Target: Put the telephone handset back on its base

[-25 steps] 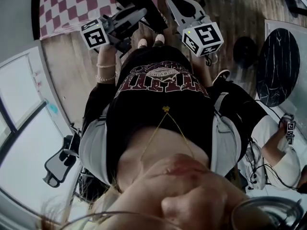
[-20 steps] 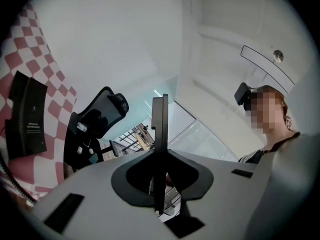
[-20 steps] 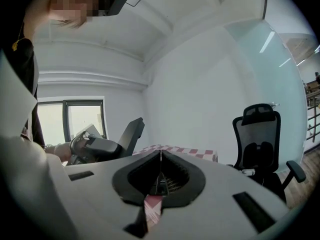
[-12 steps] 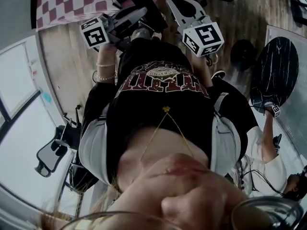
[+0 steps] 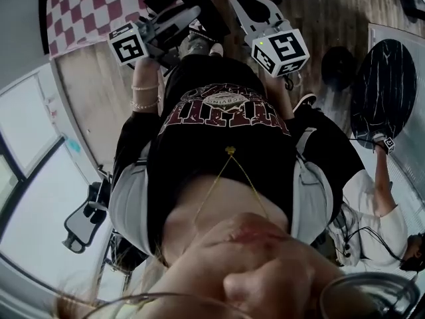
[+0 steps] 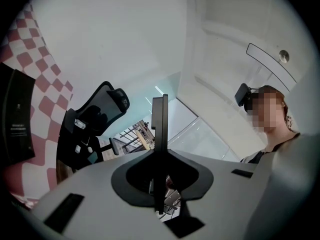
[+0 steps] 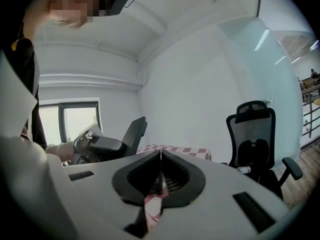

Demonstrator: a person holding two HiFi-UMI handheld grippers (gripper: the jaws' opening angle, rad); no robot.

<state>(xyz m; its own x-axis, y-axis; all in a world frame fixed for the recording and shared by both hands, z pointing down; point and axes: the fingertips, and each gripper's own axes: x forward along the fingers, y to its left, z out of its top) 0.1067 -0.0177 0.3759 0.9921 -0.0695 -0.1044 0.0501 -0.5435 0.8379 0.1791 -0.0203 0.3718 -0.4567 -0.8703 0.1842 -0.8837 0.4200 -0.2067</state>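
— Where's the handset?

— Not in any view, nor its base. The head view shows mostly the person's own torso, with a checked table (image 5: 86, 5) at the far left.

— And the grippers?

— The left gripper (image 6: 160, 104) has its jaws pressed together on nothing. The right gripper (image 7: 160, 155) is the same, closed and empty, and both are held up near the body, pointing away from any work.

— So how far along is the task?

— I'd judge it not begun. Finding, lifting and seating the handset are all left to do.
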